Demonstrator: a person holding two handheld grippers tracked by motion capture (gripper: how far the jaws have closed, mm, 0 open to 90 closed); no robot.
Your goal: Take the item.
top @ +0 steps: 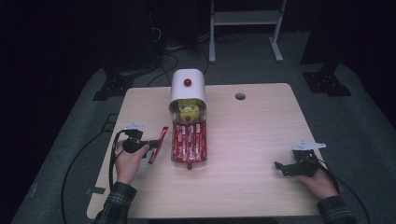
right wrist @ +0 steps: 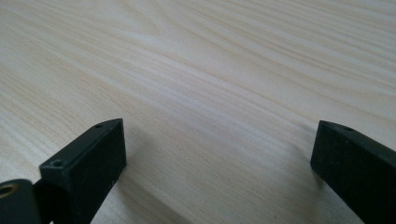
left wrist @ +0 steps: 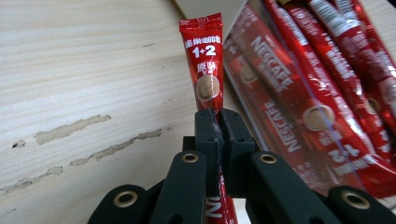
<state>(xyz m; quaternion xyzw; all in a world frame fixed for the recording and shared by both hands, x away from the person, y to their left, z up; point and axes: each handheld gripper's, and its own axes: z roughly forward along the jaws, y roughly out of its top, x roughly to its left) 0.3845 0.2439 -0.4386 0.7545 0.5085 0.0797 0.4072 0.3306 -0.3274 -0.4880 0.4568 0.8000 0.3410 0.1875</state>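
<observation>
We are holding one coffee stick in the clamped left tongs, at nine o'clock of the tray; the right tongs are gaping empty. Next, probably placing it.

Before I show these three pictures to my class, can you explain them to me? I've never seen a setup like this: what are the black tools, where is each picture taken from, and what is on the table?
No robot here: a person sits at a wooden table holding a hand-operated gripper in each hand. The high view looks down from above the person. The other two pictures come from small cameras riding on the grippers, looking along their black jaws.

The left gripper is shut on a red coffee stick. Beside it lies a clear tray filled with more red coffee sticks, in front of a white domed container with a red knob; something yellow sits inside it.

The right gripper is open, holding nothing, its jaws wide apart over bare wood.
</observation>
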